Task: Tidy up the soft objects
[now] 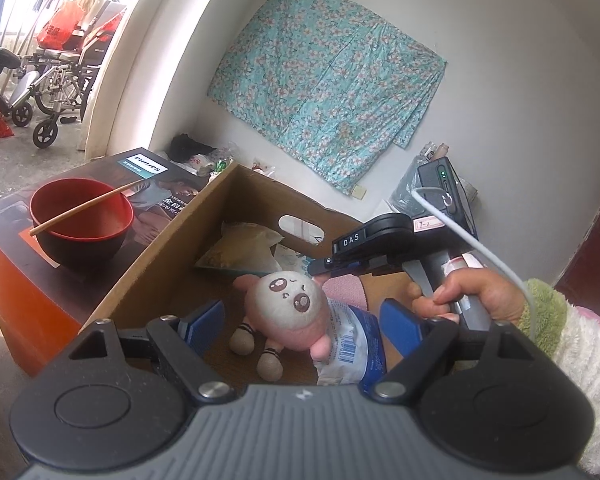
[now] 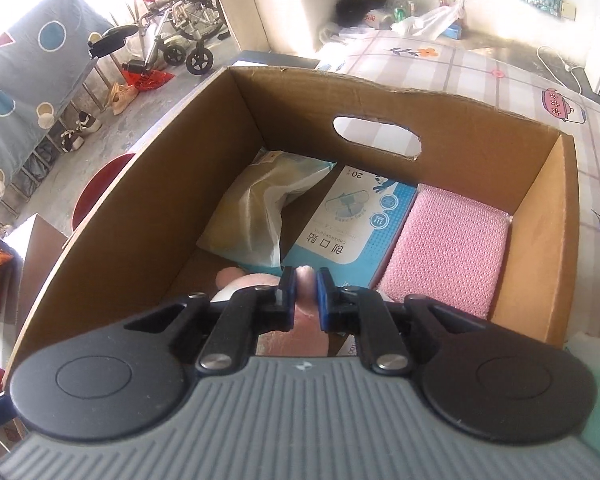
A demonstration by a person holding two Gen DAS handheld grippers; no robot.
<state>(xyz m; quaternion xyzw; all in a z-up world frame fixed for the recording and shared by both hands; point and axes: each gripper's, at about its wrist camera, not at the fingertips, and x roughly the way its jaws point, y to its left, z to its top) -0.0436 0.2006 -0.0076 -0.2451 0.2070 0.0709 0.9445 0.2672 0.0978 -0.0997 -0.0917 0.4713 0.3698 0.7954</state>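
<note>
You are working inside the cardboard box (image 2: 452, 148), and several soft things are already lying in it; the pink knitted cloth (image 2: 446, 250) is sitting against the right wall, the blue-and-white packet (image 2: 342, 220) is lying flat beside it, and the pale crinkled bag (image 2: 256, 216) is leaning toward the left wall. Your right gripper (image 2: 303, 294) is clenching a pink part of the plush toy (image 1: 288, 312), its blue pads pressed close with the soft fabric pinched between them; from the left camera the toy is lying face up low in the box, partly on a blue plastic pouch (image 1: 354, 346), and whether it is resting on the floor of the box or hanging just above it I cannot tell. Your left gripper (image 1: 302, 330) is standing spread wide and empty, hovering over the near edge of the box. By my judgement the plush is nearly placed, needing only a release; no other soft items waiting outside the box are showing clearly, so how much sorting is remaining is uncertain. The red bowl (image 1: 82, 220) with a chopstick (image 1: 88, 208) is sitting on the printed carton (image 1: 156, 184) to the left, apart from the job.
</note>
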